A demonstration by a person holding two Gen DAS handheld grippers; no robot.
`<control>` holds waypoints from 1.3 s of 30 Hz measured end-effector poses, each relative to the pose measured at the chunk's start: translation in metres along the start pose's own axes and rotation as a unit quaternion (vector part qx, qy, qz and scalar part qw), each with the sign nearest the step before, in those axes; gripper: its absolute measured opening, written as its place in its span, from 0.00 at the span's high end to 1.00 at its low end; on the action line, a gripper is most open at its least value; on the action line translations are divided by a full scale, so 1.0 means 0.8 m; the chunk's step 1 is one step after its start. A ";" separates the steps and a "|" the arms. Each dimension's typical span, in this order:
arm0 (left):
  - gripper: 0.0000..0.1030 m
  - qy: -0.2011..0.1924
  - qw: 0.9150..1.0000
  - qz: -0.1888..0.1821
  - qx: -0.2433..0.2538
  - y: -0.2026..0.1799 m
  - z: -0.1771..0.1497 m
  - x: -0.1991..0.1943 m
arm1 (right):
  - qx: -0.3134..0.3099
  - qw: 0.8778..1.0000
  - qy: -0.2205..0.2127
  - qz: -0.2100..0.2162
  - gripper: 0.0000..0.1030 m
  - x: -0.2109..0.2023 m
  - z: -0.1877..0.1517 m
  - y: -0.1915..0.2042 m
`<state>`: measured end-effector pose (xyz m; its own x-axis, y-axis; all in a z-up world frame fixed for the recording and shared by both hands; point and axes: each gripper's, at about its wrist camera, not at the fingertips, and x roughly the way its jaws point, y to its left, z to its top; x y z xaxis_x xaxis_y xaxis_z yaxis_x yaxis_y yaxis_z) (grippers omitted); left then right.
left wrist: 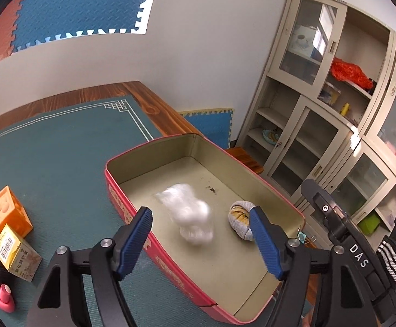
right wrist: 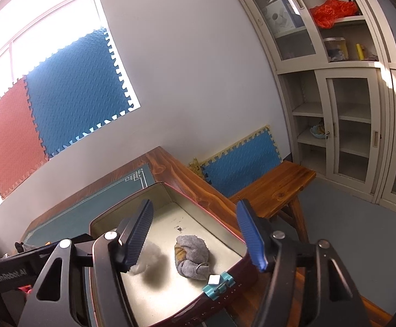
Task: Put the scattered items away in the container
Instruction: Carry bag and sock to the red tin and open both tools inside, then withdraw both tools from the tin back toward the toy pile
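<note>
A red tin box (left wrist: pixel 121 204) with a beige inside stands on the green mat. A blurred white plastic wad (left wrist: pixel 189 215) is in the air or landing inside the tin, between my open left gripper (left wrist: pixel 206 242) fingers. A rolled grey-and-yellow sock (left wrist: pixel 240 222) lies in the tin. In the right wrist view the tin (right wrist: pixel 225 280) shows the sock (right wrist: pixel 191 253) and the white wad (right wrist: pixel 143 264). My right gripper (right wrist: pixel 200 237) is open and empty above the tin. A teal binder clip (right wrist: pixel 218 284) sits on the tin's rim.
Left of the tin on the mat (left wrist: pixel 48 147) lie an orange block (left wrist: pixel 8 212), a small yellow carton (left wrist: pixel 18 253), a pink object (left wrist: pixel 0 294) and dark items. A wooden bench (right wrist: pixel 274 190) and cabinets (right wrist: pixel 347 109) stand beyond the table's right edge.
</note>
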<state>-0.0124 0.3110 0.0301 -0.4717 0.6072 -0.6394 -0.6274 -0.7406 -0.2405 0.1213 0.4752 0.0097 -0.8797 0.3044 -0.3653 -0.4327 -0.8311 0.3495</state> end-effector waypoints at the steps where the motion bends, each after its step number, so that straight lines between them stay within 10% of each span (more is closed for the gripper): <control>1: 0.27 -0.001 1.000 0.001 0.000 0.000 0.000 -0.001 | 0.000 1.000 0.001 0.000 0.34 0.001 0.000 0.000; 23: 0.27 -0.027 0.995 0.089 -0.030 0.069 -0.029 -0.059 | -0.043 0.999 0.012 0.000 0.33 0.010 -0.012 0.012; 39: 0.23 -0.053 0.968 0.199 -0.143 0.241 -0.099 -0.169 | -0.118 0.987 0.023 0.106 0.23 -0.024 -0.004 0.111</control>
<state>-0.0206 0.0633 0.0122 -0.7118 0.2721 -0.6476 -0.1923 -0.9622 -0.1929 0.1006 0.3942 0.0452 -0.9335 0.0959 -0.3456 -0.1776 -0.9607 0.2133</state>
